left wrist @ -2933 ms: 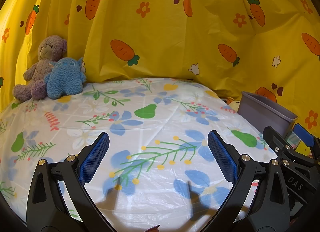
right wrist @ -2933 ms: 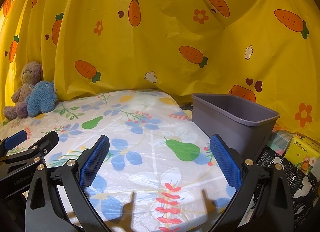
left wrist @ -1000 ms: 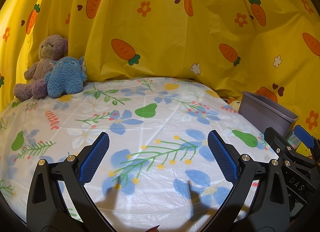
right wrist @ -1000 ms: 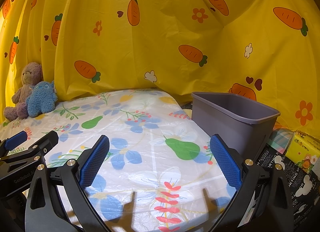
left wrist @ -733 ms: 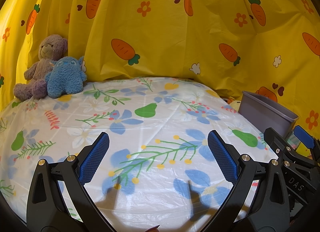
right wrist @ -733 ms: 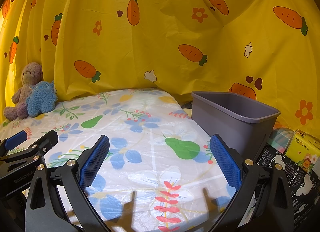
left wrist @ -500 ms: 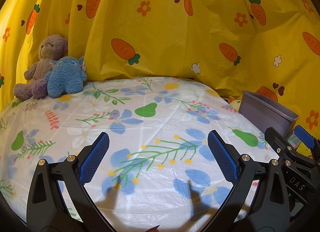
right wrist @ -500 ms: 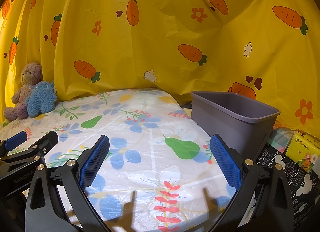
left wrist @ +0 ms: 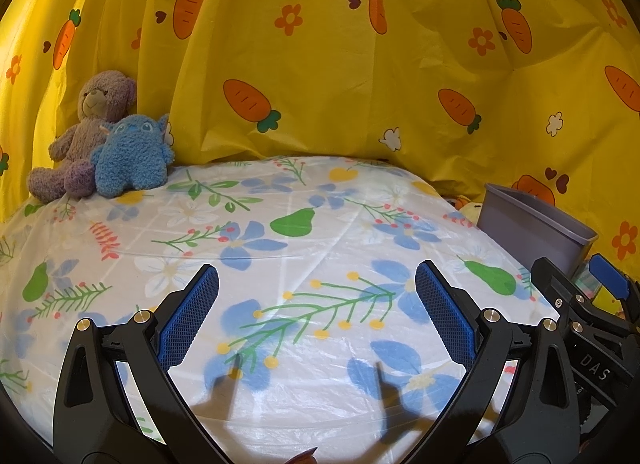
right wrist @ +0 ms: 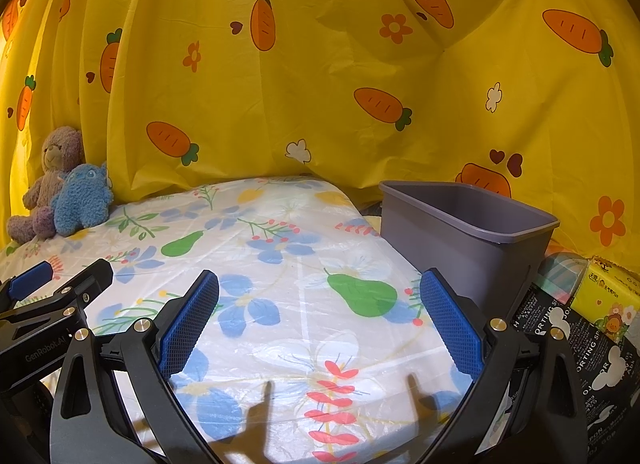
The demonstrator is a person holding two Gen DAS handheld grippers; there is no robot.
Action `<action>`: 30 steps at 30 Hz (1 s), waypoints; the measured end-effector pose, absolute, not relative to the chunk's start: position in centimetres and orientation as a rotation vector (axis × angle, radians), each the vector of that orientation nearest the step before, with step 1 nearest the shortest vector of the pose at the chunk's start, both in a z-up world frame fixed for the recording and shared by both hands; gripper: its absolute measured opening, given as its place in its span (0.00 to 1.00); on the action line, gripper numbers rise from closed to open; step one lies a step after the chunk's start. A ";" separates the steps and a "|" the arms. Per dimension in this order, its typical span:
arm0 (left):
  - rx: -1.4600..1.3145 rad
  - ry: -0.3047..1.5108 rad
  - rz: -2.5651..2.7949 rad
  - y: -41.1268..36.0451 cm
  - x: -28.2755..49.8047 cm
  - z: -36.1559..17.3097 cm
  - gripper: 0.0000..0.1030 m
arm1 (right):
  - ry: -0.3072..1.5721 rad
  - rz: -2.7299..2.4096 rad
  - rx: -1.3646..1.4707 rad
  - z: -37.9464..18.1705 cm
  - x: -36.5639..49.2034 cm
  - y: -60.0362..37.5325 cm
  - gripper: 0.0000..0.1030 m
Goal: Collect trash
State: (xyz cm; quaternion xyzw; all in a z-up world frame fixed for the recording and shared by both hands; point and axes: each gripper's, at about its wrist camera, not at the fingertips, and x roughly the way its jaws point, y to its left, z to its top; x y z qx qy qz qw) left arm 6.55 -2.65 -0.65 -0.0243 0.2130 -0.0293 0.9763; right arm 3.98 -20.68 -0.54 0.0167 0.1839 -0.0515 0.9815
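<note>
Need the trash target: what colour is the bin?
Grey bin; clearest in the right wrist view.

Warm, bright light is falling from behind the cameras, casting sharp finger shadows onto the glossy white floral plastic tablecloth [left wrist: 320,224], which is glaring nearby. Fisheye distortion is bending and darkening the edges; focus is staying crisp.

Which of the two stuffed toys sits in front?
The blue plush toy. It sits ahead of the purple-grey teddy bear, partly hiding the bear's body.

Spread left tongs [left wrist: 316,318] above floral tablecloth [left wrist: 304,232]
</note>
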 end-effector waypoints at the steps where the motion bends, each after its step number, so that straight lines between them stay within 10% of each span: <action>1: -0.052 0.426 -0.066 -2.7 6.5 -0.7 0.94 | 0.371 -0.103 0.035 -0.5 4.0 -20.6 0.94; 7: -0.018 0.431 -0.087 -3.2 6.5 -1.0 0.74 | 0.372 -0.105 0.038 -0.7 4.0 -20.7 0.94; 30: -0.014 0.435 -0.081 -3.7 6.2 -0.8 0.79 | 0.373 -0.111 0.054 -0.7 3.7 -21.1 0.94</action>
